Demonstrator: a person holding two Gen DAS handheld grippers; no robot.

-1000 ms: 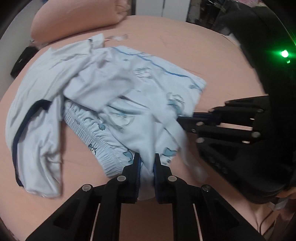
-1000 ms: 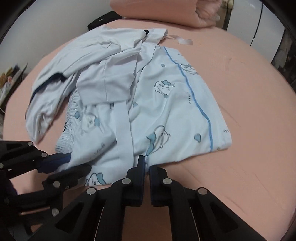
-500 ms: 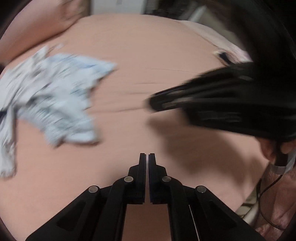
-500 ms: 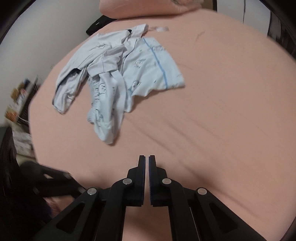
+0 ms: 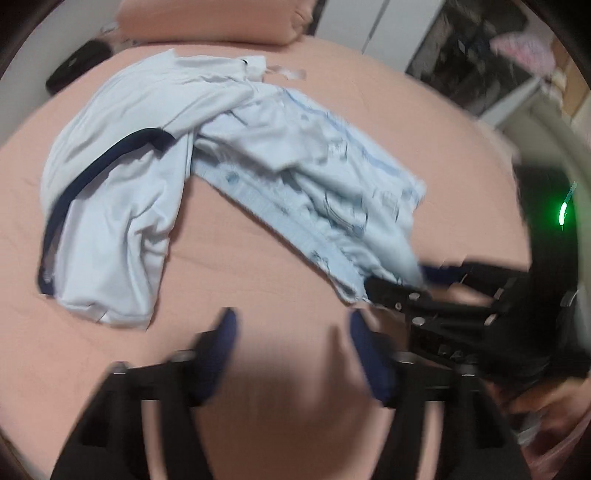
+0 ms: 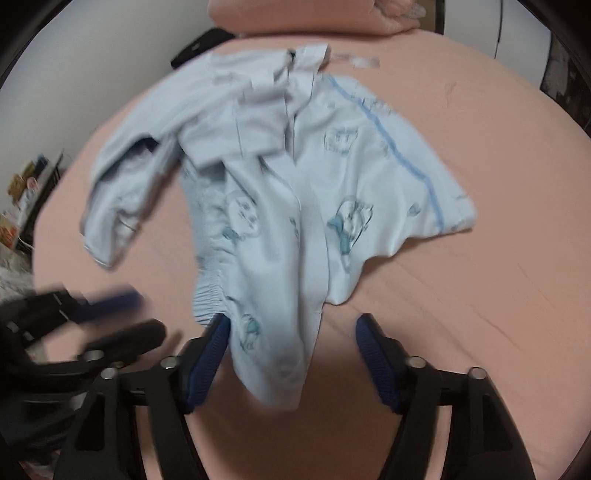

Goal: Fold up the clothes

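Note:
A pale blue pyjama garment (image 6: 295, 221) with cartoon prints and a blue stripe lies crumpled on the peach bed sheet (image 6: 461, 314). A plain pale blue top (image 5: 122, 177) with navy trim overlaps it on the left. My right gripper (image 6: 291, 325) is open, and the printed garment's near end lies between its fingers. My left gripper (image 5: 293, 328) is also open, over bare sheet just short of both garments. In the left wrist view the right gripper (image 5: 410, 280) shows at the printed garment's (image 5: 314, 192) near corner. The left gripper (image 6: 147, 312) appears blurred at the lower left of the right wrist view.
A peach pillow (image 5: 214, 18) lies at the head of the bed. A black object (image 5: 77, 66) sits beside it at the bed's edge. A small clear tag (image 6: 358, 61) lies past the clothes. Furniture and clutter (image 5: 480, 55) stand beyond the bed.
One second ago both grippers were shut on the printed garment. They then pulled back shut and empty. Now both are open and close to the clothes again, the right one astride the garment's end.

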